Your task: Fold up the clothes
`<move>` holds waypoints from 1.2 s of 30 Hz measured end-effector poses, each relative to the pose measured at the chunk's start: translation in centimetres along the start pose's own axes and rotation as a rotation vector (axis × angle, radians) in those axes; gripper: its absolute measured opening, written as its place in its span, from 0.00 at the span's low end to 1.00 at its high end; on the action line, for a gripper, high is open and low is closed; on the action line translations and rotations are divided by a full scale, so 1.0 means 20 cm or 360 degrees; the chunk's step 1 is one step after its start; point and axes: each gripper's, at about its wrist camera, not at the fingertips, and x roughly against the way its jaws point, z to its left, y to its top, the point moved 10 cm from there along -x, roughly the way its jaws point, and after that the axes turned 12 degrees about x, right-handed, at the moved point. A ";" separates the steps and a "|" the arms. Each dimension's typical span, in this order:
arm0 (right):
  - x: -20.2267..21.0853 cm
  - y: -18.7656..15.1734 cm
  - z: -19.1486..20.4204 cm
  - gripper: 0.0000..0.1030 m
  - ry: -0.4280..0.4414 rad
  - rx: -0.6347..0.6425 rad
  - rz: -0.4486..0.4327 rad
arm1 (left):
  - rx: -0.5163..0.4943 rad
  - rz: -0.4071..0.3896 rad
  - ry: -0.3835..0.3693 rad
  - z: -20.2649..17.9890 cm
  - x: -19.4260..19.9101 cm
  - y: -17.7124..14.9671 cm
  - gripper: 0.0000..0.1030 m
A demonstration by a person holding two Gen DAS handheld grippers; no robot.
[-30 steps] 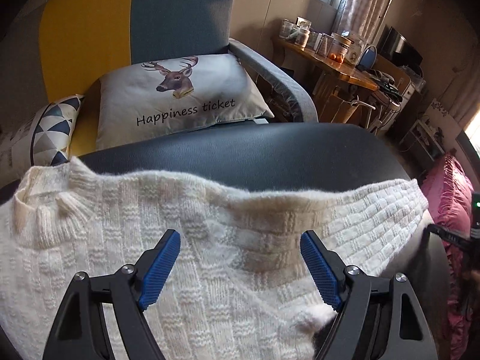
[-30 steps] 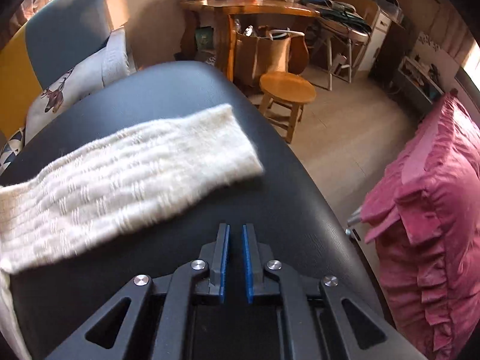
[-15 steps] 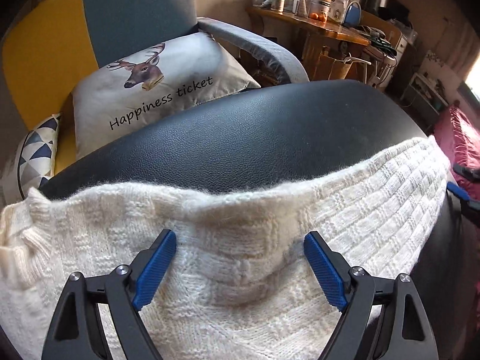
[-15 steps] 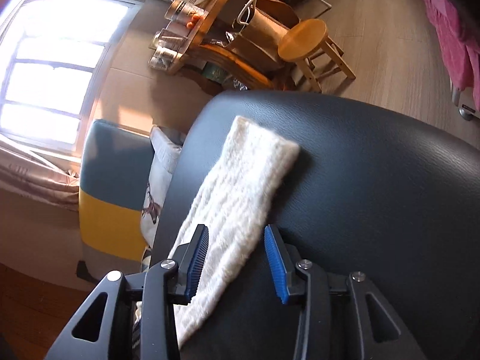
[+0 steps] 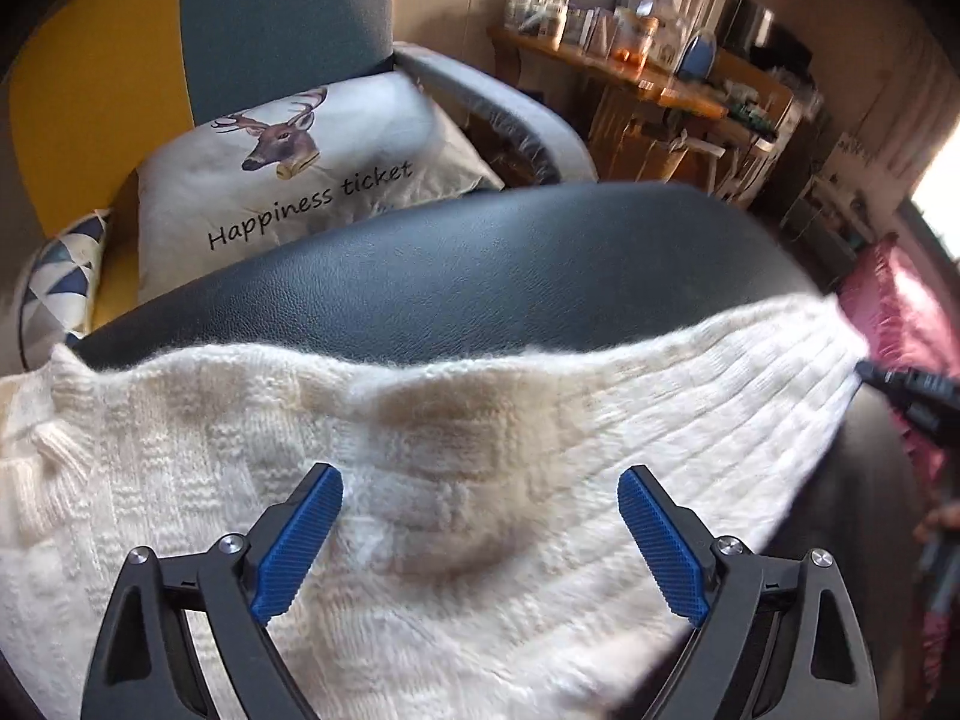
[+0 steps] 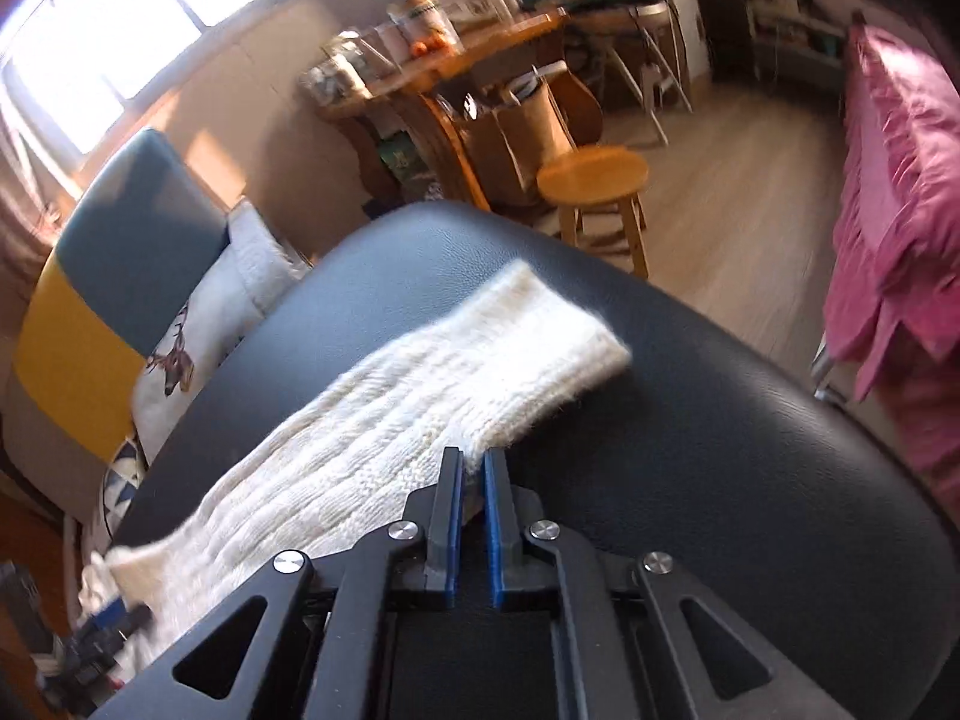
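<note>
**Operator A:** Report claw status and garment location.

**Operator B:** My left gripper (image 5: pixel 480 546) is spread wide and grasps nothing; it hangs over the body of the white knit sweater (image 5: pixel 372 480). My right gripper (image 6: pixel 473 516) is clenched, with the near edge of the sleeve (image 6: pixel 480 372) pinched between its blue pads (image 6: pixel 494 516). The sweater lies spread on the black padded surface (image 5: pixel 480 288). Its collar (image 5: pixel 54 420) is at the left in the left wrist view, and 1 sleeve runs out to the right toward the pink cushion (image 6: pixel 888 192).

**Operator A:** Handling characteristics?

**Operator B:** Judged from the views: soft, thick, light and limp. The knit will stretch and sag when lifted by 1 point, so the pinch will carry only the fabric next to it. The fuzzy surface should grip the ribbed pads well. The leather-like cover under it looks smooth, so the garment may slide if dragged rather than lifted.

**Operator A:** Recommended hold points?

**Operator B:** For the sleeve, hold the edge close to the cuff (image 6: pixel 570 330), where the ribbing is firmer, as my right claw is placed now. For the body, take the shoulder seam or the hem edge, and bite through both layers. Avoid a shallow bite on the loose nap; it could pull loops out of the knit.
</note>
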 end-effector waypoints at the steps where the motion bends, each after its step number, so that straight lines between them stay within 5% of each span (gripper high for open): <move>1: 0.04 -0.02 -0.01 0.03 -0.0060 0.0037 -0.0006 | -0.0010 0.0006 0.0014 0.01 0.00 -0.01 0.91; 5: 0.08 -0.16 -0.16 0.00 -0.0062 -0.0057 0.0002 | -0.0099 0.0097 0.0186 0.07 -0.11 -0.06 0.93; 8: 0.15 -0.16 -0.20 0.10 0.0040 -0.0177 -0.0028 | -0.0173 0.0084 0.0223 0.02 -0.12 -0.07 0.93; 13: 0.25 0.00 0.05 0.10 0.0066 0.0164 -0.0096 | 0.0010 0.0009 0.0085 0.02 0.03 -0.03 0.93; 21: -0.04 0.05 0.49 0.15 -0.0157 0.0868 0.0103 | -0.0036 -0.0129 0.0201 0.19 0.20 0.00 0.93; 26: -0.16 0.00 0.27 0.17 -0.0499 0.0931 0.0264 | -0.0161 -0.0071 0.0025 0.02 0.13 0.02 0.93; 31: -0.05 -0.10 0.10 0.19 -0.0561 0.0860 0.0257 | -0.0248 0.0126 -0.0123 -0.19 -0.07 -0.03 0.93; 33: -0.02 -0.14 0.08 0.19 -0.0577 0.0865 0.0236 | -0.0263 0.0227 -0.0084 -0.20 -0.19 -0.09 0.93; 36: 0.02 -0.15 0.05 0.20 -0.0554 0.0811 0.0238 | -0.0376 0.0169 -0.0015 -0.25 -0.21 -0.10 0.97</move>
